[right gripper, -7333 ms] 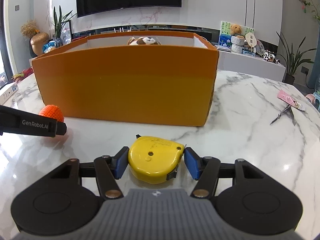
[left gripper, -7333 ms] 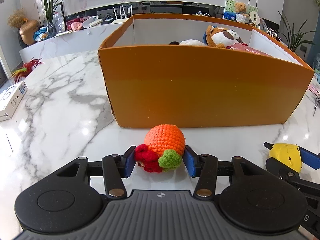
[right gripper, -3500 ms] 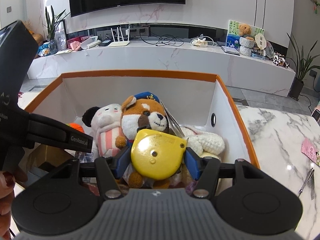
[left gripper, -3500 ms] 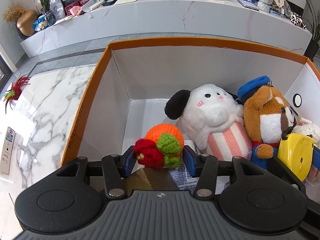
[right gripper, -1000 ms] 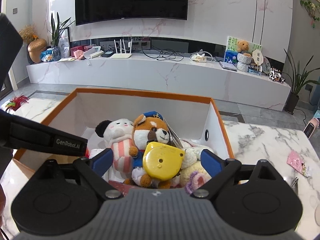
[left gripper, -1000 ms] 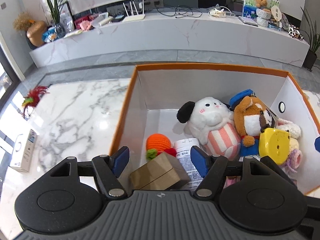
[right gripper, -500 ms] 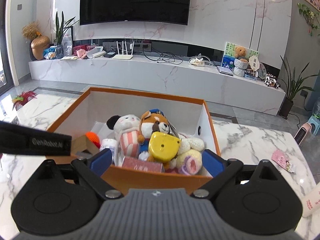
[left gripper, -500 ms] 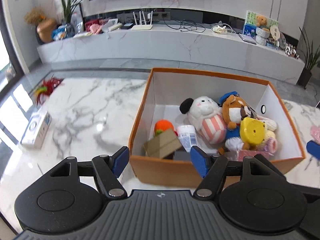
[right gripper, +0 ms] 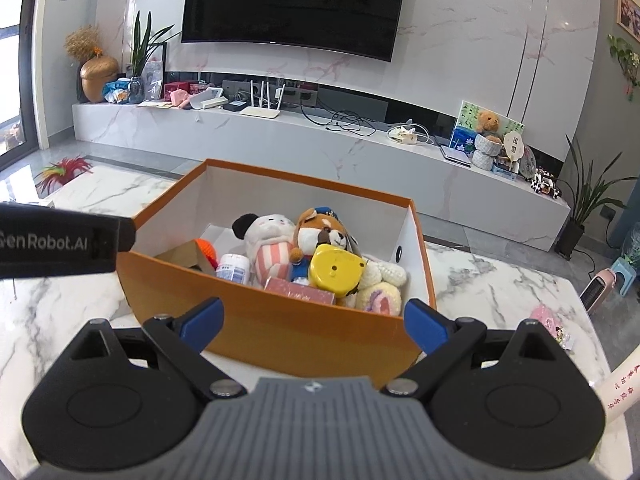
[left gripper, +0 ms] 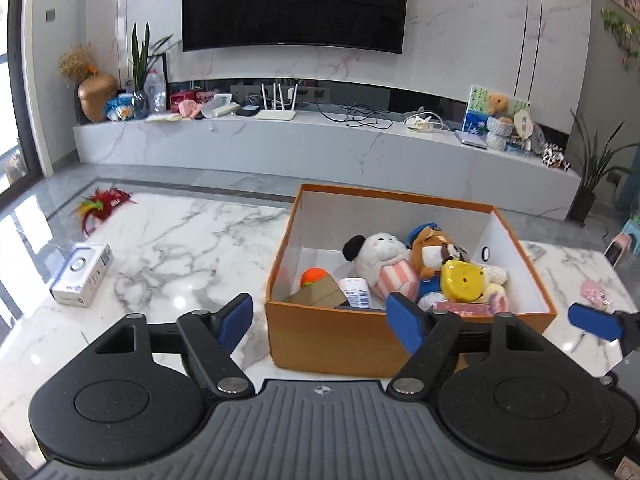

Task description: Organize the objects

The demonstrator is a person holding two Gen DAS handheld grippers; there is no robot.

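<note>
On the marble surface (left gripper: 192,240), left of my wide, empty left gripper (left gripper: 320,316), whose jaws have just been opening, lies the white carton (left gripper: 82,274); right gripper (right gripper: 314,320) gapes empty before the orange box (right gripper: 280,332).

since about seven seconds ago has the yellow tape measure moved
Yes. The yellow tape measure went from the marble table into the orange box, resting against the plush toys.

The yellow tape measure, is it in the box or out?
In. The yellow tape measure lies on top of the plush toys inside the orange box, and neither gripper is holding it.
</note>
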